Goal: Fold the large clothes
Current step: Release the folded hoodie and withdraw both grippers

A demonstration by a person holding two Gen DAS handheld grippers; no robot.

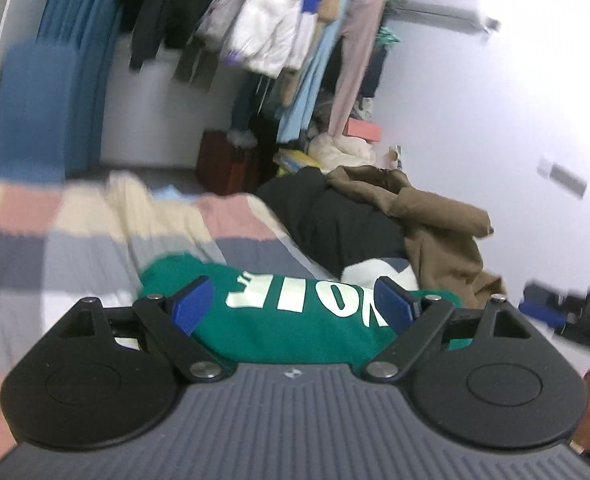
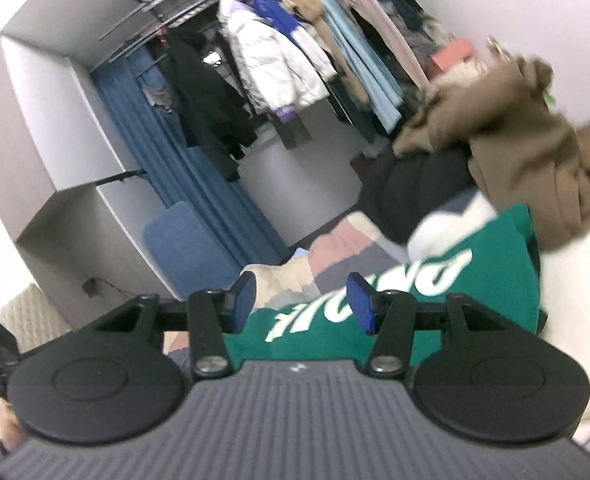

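A green sweatshirt with white letters lies folded on the checked bedcover. My left gripper hovers above its near side with the jaws wide apart; its blue pads touch nothing. In the right wrist view the same green sweatshirt lies below and to the right. My right gripper stands open over it, and the gap between its blue pads holds nothing. The right gripper's black body shows blurred at the right edge of the left wrist view.
A heap of a brown garment, a black one and a white one lies beyond the sweatshirt. A rack of hanging clothes, a blue curtain, a red box and white walls stand behind the bed.
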